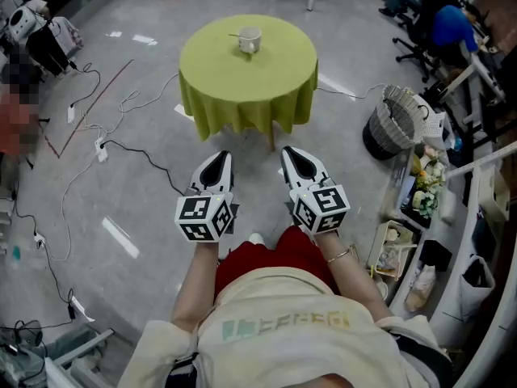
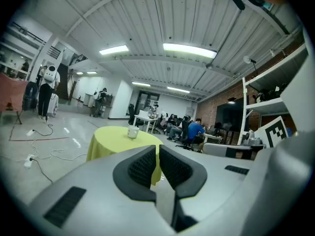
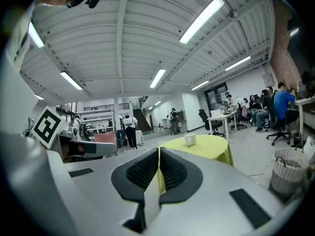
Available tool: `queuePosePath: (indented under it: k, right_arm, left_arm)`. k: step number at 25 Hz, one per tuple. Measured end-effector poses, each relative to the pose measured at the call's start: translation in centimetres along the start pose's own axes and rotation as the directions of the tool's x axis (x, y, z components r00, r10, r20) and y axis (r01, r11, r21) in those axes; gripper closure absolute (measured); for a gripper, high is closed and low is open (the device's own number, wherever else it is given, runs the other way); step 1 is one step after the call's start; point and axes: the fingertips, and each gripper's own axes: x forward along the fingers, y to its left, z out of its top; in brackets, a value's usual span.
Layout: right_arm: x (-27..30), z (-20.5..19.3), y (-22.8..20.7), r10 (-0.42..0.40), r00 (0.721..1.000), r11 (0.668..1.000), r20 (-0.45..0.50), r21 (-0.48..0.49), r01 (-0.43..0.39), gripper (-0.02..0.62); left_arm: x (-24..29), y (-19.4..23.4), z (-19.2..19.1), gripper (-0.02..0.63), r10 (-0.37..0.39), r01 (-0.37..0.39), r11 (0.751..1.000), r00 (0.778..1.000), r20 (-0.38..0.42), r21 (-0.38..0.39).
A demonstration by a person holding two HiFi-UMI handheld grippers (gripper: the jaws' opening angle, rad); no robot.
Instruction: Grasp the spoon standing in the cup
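The person stands well back from the round table (image 1: 242, 87), arms held low in front of the body, a tong-like gripper in each hand. The left gripper (image 1: 216, 158) is clenched, its dark ribbed pads (image 2: 142, 165) drawn together with only a sliver of a gap and nothing caught between them. The right gripper (image 1: 295, 153) sits just beside it, likewise closed on nothing, pads (image 3: 173, 173) pressed together. Both point toward the table across a stretch of bare grey floor.

White cables (image 1: 121, 148) trail over the floor on the left of the table. To the table's right stands a woven basket (image 1: 396, 120).

The table itself is draped in a yellow-green cloth that hangs in folds. Near the middle of its top, a little toward the far side, sits a white cup (image 1: 249, 40), and the spoon (image 1: 237, 35) leans out of it, its handle tipped to the left. Neither gripper is anywhere near the cup.

Beyond the table, at the far right, people sit on office chairs (image 1: 440, 23) at desks.
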Motion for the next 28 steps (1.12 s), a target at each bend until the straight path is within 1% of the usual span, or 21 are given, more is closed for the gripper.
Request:
queuePosePath:
  k: [9, 15, 21, 28]
  right_arm:
    - [1.0, 0.2, -0.9, -0.02, 1.0, 1.0, 0.003, 0.021, 0.02, 0.557]
    - [3.1, 0.5, -2.0, -0.012, 1.0, 0.999, 0.009, 0.035, 0.011, 0.557]
    - [6.3, 0.9, -3.8, 0.002, 1.0, 0.999, 0.001, 0.046, -0.002, 0.557]
    - [10.3, 1.2, -7.0, 0.002, 1.0, 0.999, -0.018, 0.053, -0.001, 0.557]
  left_arm:
    - [0.6, 0.8, 0.0, 0.567, 0.008, -0.008, 1.0, 1.0, -0.002, -0.008]
    - [2.0, 2.4, 0.1, 0.568, 0.038, -0.039, 0.999, 0.999, -0.003, -0.024]
    - [5.4, 3.8, 0.7, 0.566, 0.042, -0.042, 0.999, 0.999, -0.014, -0.023]
    - [10.2, 5.5, 1.2, 0.566, 0.052, -0.052, 0.998, 0.998, -0.027, -0.027]
